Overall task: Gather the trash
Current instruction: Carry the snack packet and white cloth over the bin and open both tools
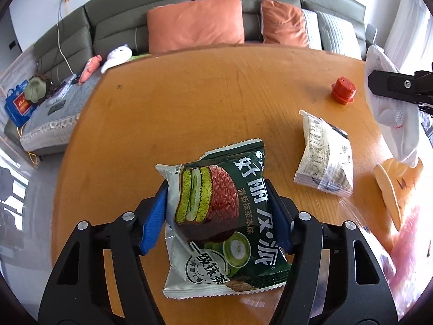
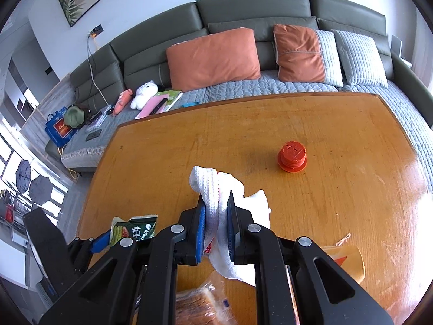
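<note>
Near on the worktop, the left hand-held gripper grasps the green snack wrapper by its sides; lift it level so the slick foil cannot slip. The right hand-held gripper is clenched on a white cloth; farther right lies a pale wrapper.

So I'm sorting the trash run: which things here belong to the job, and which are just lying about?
Job: green wrapper in the left gripper; white wrapper; white cloth in the right gripper.

Lying about, probably: red cap, bread, sofa, orange cushions, plush toy.
</note>
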A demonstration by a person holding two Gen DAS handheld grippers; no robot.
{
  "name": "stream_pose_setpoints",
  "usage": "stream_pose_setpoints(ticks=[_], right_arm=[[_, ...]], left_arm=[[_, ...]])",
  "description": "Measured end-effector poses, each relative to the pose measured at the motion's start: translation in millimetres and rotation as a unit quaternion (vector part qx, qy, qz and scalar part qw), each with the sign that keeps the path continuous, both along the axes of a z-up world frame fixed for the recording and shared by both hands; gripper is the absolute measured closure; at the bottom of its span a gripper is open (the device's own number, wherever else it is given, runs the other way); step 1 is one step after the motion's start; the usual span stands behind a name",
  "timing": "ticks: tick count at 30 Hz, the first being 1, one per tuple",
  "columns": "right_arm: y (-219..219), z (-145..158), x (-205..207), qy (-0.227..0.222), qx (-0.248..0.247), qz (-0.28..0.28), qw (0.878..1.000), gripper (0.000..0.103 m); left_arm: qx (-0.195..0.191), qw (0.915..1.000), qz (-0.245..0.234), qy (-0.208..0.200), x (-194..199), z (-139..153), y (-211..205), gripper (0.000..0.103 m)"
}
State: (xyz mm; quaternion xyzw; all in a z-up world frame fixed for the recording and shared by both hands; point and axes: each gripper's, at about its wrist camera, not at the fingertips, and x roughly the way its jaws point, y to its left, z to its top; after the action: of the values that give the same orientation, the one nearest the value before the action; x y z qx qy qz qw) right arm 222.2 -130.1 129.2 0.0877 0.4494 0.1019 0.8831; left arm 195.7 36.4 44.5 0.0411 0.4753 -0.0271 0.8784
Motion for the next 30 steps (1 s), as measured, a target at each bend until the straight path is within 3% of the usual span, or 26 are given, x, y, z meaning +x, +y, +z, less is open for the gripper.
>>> stream_pose_setpoints(ticks=[14,30], right_arm=[[67.1,37.1,-62.7,-0.023,-0.003,0.077,0.997,0.089],[215.7,46.5,-140.6,-0.029,-0.004,0.22,0.975,0.089]], left_arm=[[-0.006,0.9982,0.05,-0.032,-72.1,43.4,57.9,0.038],[-0.01,0.9876,0.152,-0.039,-159.3,51.4,171.1,0.038]])
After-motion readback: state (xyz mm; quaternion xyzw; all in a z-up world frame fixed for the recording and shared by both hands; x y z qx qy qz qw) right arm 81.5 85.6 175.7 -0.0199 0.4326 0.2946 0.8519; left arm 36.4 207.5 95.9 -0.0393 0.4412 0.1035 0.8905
